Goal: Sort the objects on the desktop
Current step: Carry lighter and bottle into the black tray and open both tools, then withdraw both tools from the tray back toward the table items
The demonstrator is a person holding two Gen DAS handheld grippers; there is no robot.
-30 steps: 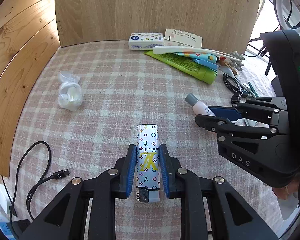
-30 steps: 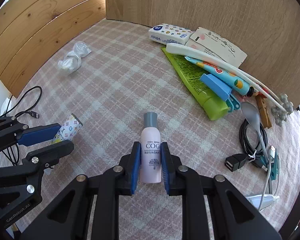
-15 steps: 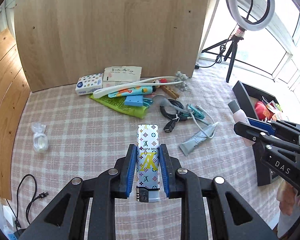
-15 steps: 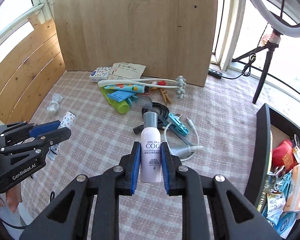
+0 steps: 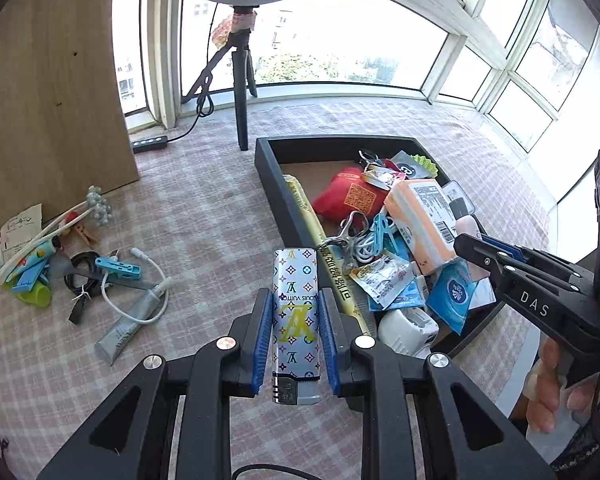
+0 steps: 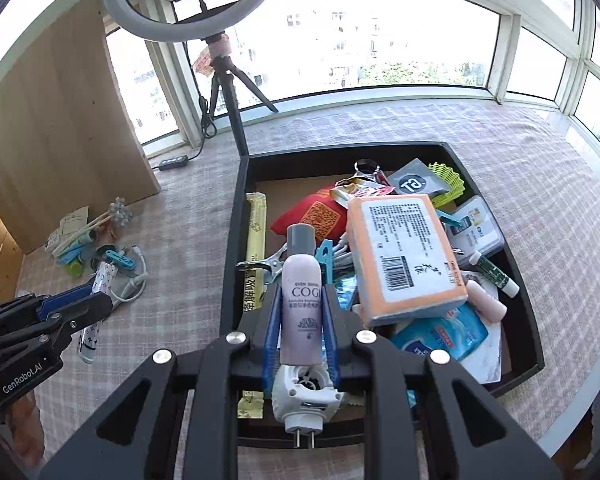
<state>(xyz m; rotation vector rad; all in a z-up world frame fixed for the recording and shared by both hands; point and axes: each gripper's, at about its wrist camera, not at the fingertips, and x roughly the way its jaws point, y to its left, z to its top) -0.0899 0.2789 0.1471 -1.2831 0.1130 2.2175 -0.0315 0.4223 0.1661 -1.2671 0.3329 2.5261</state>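
While both grippers hover above the checked tablecloth (image 5: 204, 216), the left gripper (image 5: 296, 340) sits just outside the black tray's (image 5: 276, 196) left wall, its blue pads (image 5: 260, 340) closed on a patterned lighter (image 5: 296, 312). Its long axis runs straight forward along the fingers, metal head toward the camera. To the right, the right gripper (image 6: 300, 320) is poised over the tray's near left corner, pads clamped on a pale pink bottle (image 6: 302, 304). That bottle also lies along the fingers, grey cap pointing away, above a white plug (image 6: 304, 396) in the clutter.
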